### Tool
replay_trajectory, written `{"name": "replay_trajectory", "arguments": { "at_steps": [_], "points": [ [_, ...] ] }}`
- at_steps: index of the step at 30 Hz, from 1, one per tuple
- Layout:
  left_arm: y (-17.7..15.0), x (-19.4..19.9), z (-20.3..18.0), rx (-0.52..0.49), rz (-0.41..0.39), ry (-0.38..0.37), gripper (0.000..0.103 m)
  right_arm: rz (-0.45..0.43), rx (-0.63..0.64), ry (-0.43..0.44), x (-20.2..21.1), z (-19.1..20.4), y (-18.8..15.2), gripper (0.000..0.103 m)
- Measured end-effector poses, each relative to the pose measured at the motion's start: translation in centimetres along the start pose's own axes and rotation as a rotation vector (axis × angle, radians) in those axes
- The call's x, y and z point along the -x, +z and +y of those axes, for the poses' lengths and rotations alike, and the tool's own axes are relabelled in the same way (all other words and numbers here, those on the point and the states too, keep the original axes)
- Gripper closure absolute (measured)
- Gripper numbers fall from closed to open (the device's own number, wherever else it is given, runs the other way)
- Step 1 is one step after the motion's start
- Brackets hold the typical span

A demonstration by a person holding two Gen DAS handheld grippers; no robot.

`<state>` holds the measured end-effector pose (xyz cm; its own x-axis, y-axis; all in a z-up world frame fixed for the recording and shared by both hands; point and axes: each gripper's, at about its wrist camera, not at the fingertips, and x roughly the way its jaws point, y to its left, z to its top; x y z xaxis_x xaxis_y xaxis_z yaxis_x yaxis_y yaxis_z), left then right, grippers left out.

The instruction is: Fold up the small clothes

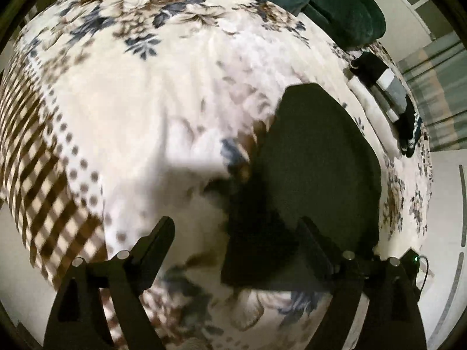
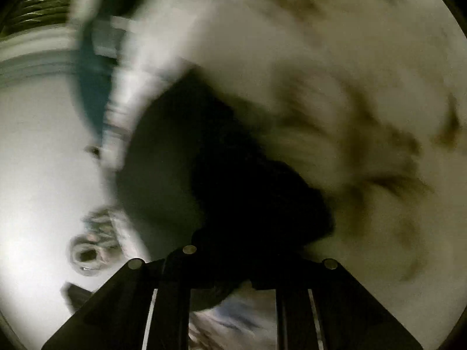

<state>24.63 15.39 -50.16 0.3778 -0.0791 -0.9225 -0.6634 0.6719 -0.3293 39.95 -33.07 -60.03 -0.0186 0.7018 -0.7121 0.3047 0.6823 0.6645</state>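
Observation:
A dark, flat-lying garment (image 1: 315,160) rests on a cream floral bedspread (image 1: 140,93). My left gripper (image 1: 236,233) hovers above the garment's near corner, its jaws spread wide and empty. One of its fingers (image 1: 160,239) is over bare bedspread, the other over the dark cloth. The right wrist view is heavily blurred. There the same dark garment (image 2: 233,175) fills the middle and bunches over my right gripper (image 2: 233,256), whose jaws stand partly apart with black cloth between them. Whether the pads press on the cloth is hidden by blur and darkness.
A row of folded black, white and grey clothes (image 1: 385,93) lies near the bed's far right edge. A dark green blanket (image 1: 335,0) is heaped at the top. Pale floor (image 2: 38,160) borders the bed, with a blurred round object (image 2: 86,255) on it.

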Motion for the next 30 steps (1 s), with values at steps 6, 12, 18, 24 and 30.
{"name": "replay_trajectory", "arguments": {
  "at_steps": [6,12,18,24,30],
  "points": [
    [5.3,-2.4,-2.5,-0.126,-0.042,0.073,0.018,-0.081,0.1,-0.185,4.4,3.5,1.8,0.049],
    [10.8,-6.8,-5.9,-0.264,-0.045,0.116,0.018,-0.201,0.293,-0.184,4.1,10.5,7.3,0.044],
    [13.7,-8.8,-7.3,-0.301,-0.029,0.088,0.019,-0.057,0.319,-0.148,-2.8,13.8,13.5,0.047],
    [13.5,-9.0,-8.1,-0.338,-0.006,-0.009,0.097,-0.21,0.34,-0.134,-0.9,15.7,12.7,0.098],
    [14.1,-9.2,-7.4,-0.297,-0.005,-0.011,0.097,-0.295,0.377,-0.185,0.9,17.4,12.6,0.098]
  ]
}}
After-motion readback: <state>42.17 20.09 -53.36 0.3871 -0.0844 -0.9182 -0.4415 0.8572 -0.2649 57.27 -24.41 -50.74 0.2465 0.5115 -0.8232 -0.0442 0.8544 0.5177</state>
